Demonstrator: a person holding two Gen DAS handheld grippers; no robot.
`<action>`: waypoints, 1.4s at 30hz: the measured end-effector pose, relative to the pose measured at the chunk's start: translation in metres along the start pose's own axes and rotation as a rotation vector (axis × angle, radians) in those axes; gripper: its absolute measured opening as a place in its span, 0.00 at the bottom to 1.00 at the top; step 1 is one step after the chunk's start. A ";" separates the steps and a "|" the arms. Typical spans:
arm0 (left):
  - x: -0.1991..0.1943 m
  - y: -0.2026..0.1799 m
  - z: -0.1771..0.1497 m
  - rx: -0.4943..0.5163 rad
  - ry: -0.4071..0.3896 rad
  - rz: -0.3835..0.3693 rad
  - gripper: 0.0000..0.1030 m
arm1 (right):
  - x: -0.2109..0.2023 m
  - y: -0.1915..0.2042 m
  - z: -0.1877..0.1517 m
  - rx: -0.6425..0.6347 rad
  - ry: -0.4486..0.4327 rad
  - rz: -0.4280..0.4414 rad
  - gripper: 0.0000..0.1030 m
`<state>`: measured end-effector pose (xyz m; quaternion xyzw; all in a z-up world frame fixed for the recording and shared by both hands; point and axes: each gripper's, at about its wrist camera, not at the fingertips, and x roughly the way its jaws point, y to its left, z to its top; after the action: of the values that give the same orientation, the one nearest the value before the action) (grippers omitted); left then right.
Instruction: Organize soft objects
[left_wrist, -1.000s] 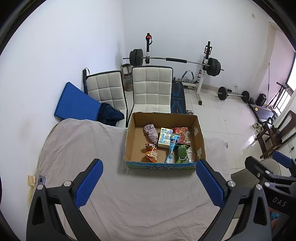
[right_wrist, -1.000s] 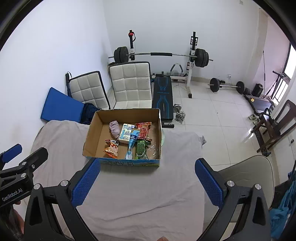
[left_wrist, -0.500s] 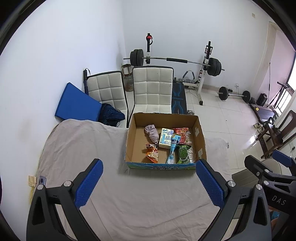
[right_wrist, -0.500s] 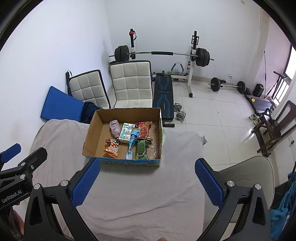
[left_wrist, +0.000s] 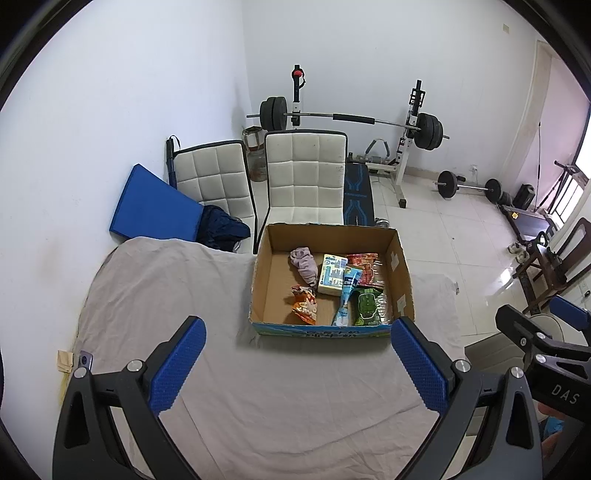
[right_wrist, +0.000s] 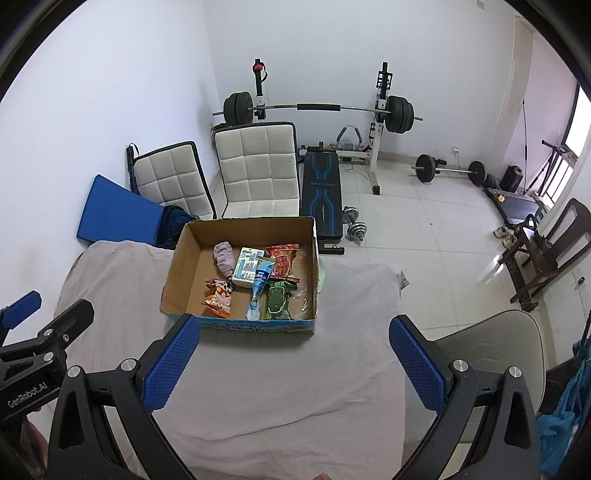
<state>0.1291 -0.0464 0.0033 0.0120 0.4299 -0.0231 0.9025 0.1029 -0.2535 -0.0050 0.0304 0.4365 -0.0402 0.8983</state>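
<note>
Across the last second almost nothing had changed: both views drifted only slightly, the box contents lay just as they had a second before, and neither claw had closed. For the task, that read as a pause, not a step.

The left gripper (left_wrist: 295, 362) hung spread wide and empty over the cloth-covered table (left_wrist: 155, 295), and the right gripper (right_wrist: 295, 360) likewise stood released with nothing between its blue pads. The cardboard box (left_wrist: 400, 273) sat ahead of both claws, slightly right of centre for the left one and slightly left of centre for the right one, well clear of the fingertips.

Inside it the soft things were gathered toward the box's right half. The blue tube-shaped pouch (left_wrist: 345, 295) had the clearest long axis: it ran nearly straight away from the claws, its narrow end toward them. The green packet (left_wrist: 365, 306) lay alongside on its right, the orange snack bag (left_wrist: 304, 304) to its left, and beyond them the pale purple cloth (left_wrist: 303, 264), a white-and-blue pack (left_wrist: 332, 275) and a red packet (left_wrist: 364, 267).

Everything soft already lay in the box; this could fit a finished gathering or items waiting to be taken out and sorted
</note>
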 end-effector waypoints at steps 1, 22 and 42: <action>0.001 0.000 0.000 0.001 0.002 0.002 1.00 | 0.000 0.000 0.000 0.002 0.000 -0.002 1.00; 0.013 0.009 -0.003 -0.010 0.007 0.003 1.00 | 0.000 -0.003 0.002 0.006 -0.002 -0.014 1.00; 0.013 0.011 -0.001 -0.009 0.005 0.004 1.00 | 0.000 -0.003 0.006 0.001 -0.005 -0.012 1.00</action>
<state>0.1373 -0.0354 -0.0072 0.0089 0.4321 -0.0193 0.9016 0.1072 -0.2574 -0.0010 0.0280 0.4346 -0.0458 0.8990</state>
